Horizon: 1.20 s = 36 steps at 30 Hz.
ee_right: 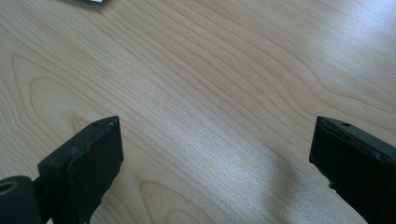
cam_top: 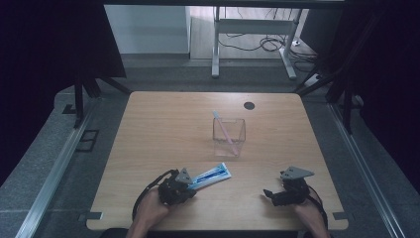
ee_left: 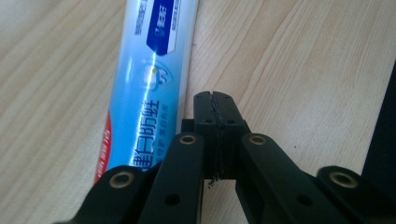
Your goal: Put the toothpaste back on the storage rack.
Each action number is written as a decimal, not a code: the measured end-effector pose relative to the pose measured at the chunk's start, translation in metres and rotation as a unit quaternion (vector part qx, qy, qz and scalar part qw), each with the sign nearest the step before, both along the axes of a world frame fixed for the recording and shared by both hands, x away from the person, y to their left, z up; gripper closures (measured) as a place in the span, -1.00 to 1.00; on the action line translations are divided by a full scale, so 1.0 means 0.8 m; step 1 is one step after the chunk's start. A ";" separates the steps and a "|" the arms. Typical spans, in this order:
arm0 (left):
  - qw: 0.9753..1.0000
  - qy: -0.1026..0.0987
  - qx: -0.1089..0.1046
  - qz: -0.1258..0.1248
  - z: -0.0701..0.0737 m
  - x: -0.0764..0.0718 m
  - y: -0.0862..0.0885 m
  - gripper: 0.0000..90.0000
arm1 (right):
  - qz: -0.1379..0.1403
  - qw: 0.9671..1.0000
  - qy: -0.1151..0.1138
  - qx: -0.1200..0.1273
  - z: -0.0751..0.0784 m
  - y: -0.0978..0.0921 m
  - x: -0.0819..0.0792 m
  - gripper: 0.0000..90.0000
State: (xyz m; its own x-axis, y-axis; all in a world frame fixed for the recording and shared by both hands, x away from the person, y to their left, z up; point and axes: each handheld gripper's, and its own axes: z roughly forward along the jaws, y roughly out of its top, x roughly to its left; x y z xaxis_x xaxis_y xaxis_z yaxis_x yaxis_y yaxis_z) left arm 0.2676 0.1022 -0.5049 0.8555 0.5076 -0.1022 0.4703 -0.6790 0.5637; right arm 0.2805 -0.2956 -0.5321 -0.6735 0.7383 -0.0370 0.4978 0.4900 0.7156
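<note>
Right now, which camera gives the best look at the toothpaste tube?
The left gripper view: the toothpaste tube lies close, its print sharp, beside the shut left claw. The high view shows it whole but small on the table. The right gripper view gives no clear sight of it.

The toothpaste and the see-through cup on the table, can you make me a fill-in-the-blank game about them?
1. The toothpaste tube lies flat on the ____.
2. The pink toothbrush stands inside the clear ____.
3. The left gripper has its fingers pressed ____, beside the tube.
4. The right gripper has its fingers spread ____ over bare wood.

Missing words: table; cup; together; apart
</note>
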 end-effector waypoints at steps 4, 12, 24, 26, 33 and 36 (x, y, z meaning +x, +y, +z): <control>1.000 -0.014 -0.001 0.000 0.012 0.005 0.000 0.81 | -0.002 1.000 -0.001 0.001 0.000 -0.001 0.000 -0.94; 1.000 -0.016 0.026 -0.006 0.026 0.022 -0.006 0.55 | -0.002 1.000 -0.001 -0.001 0.000 0.000 0.000 -0.94; 0.996 0.001 0.082 -0.019 0.028 0.053 -0.026 0.24 | -0.001 1.000 0.002 0.000 -0.001 -0.001 0.000 -0.94; 0.995 0.009 0.095 -0.020 0.027 0.058 -0.031 0.19 | -0.001 1.000 0.003 -0.002 -0.001 -0.001 0.000 -0.94; 0.993 0.033 0.113 -0.027 0.022 0.071 -0.044 0.09 | -0.001 1.000 0.004 -0.001 -0.001 -0.001 0.000 -0.94; 0.991 0.039 0.121 -0.032 0.019 0.075 -0.052 0.06 | -0.001 1.000 0.003 0.000 -0.001 -0.001 -0.001 -0.94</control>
State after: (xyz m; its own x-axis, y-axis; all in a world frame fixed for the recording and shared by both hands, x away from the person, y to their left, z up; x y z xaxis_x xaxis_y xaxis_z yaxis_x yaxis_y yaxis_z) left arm 0.3279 0.0607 -0.4899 0.8813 0.4698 -0.0505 0.4569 -0.8201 0.3446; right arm 0.2800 -0.2968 -0.5326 -0.6727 0.7391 -0.0336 0.5022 0.4895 0.7129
